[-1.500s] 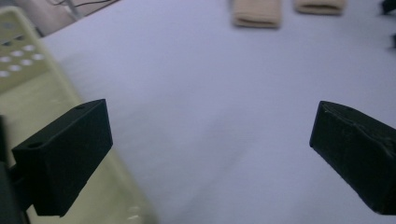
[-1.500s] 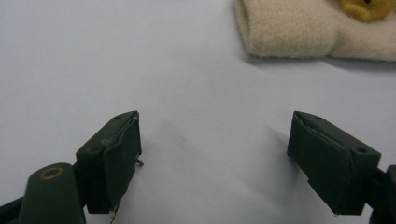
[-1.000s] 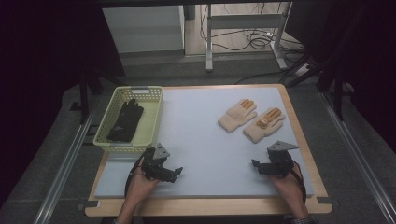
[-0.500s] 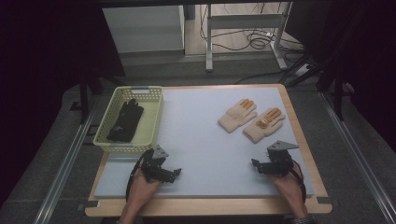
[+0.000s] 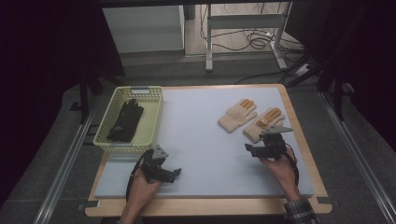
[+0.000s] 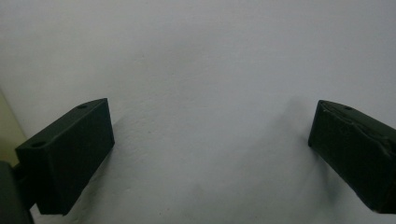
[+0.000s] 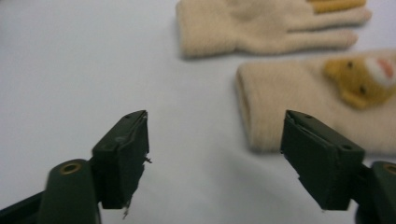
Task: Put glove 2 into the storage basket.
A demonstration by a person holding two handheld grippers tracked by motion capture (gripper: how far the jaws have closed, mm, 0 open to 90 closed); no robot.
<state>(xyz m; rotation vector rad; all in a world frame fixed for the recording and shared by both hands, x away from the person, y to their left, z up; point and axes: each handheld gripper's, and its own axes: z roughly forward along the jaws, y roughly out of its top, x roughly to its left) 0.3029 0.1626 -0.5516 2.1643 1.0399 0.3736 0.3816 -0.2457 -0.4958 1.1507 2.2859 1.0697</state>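
Two cream knit gloves lie on the right of the white mat: the farther one (image 5: pixel 237 114) (image 7: pixel 261 23) and the nearer one (image 5: pixel 262 124) (image 7: pixel 280 102), which bears an orange animal patch. My right gripper (image 5: pixel 248 149) (image 7: pixel 215 126) hovers just in front of the nearer glove's cuff. Its jaws have just been closing a little, stand apart, and hold nothing. My left gripper (image 5: pixel 175 173) (image 6: pixel 211 109) rests low over the mat at the front left, jaws wide open and empty. A black glove (image 5: pixel 125 121) lies in the yellow basket (image 5: pixel 156 116).
The white mat (image 5: pixel 196 130) covers a wooden table whose rim (image 5: pixel 205 205) shows at the front. The basket stands at the mat's back left; its pale edge (image 6: pixel 4 128) shows in the left gripper view. Cables and a metal stand (image 5: pixel 243 37) are on the floor beyond.
The right hand has lifted and moved away from the front edge toward the gloves, its jaws a bit narrower. The left hand has stayed put.
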